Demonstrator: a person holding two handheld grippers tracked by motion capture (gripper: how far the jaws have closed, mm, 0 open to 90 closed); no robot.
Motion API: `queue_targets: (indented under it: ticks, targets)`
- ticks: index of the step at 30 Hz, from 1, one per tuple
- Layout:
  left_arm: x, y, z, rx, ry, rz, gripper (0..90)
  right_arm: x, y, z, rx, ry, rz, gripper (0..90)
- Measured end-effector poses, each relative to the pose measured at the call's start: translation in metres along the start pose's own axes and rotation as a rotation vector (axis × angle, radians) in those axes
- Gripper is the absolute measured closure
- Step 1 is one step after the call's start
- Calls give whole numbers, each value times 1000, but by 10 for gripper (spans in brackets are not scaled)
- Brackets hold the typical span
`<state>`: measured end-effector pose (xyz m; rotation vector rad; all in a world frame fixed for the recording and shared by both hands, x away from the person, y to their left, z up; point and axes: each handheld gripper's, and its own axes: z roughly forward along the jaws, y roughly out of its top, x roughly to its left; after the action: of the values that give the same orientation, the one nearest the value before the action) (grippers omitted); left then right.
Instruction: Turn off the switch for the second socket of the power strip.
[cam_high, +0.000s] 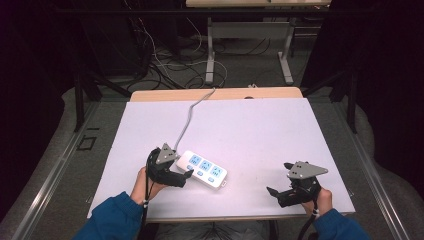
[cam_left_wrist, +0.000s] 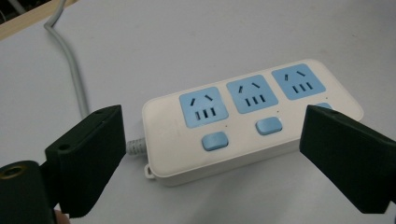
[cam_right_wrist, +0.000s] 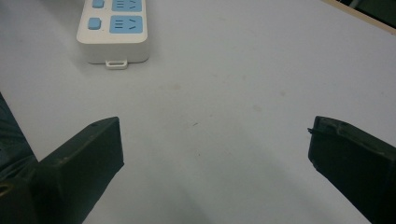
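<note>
Jaws of my left gripper (cam_left_wrist: 212, 154) stand wide, straddling the power strip (cam_left_wrist: 247, 116) without touching. My right gripper (cam_right_wrist: 215, 154) gapes empty over the desk (cam_right_wrist: 224, 84).

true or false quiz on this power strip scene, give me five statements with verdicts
1. The power strip has three blue sockets. True.
2. The left gripper is clamped shut on the strip. False: its jaws stand wide apart and the pads do not press on the strip.
3. The right gripper holds a plug. False: its jaws are open with nothing but bare table between them.
4. A grey cable runs from the strip toward the far edge of the table. True.
5. The strip lies close by the right gripper. False: it lies next to the left gripper, well apart from the right one.
</note>
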<state>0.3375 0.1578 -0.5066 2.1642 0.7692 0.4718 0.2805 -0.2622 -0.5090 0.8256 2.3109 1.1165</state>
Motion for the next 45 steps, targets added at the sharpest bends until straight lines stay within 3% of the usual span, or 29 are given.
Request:
queue_targets:
  ticks: [5,26,41,45]
  targets:
    - [2,-4,-8,2,15,-2,3,1,-1,1,1,0,16,22]
    - [13,-36,-47,-17,62,-40,2,0,-1,2,12,9,12,19]
    - [19,-59,-65,-24,86,-50,2,0,-1,2,19,9,10,20]
    - [21,-63,-69,-21,95,-37,2,0,-1,3,19,3,12,20]
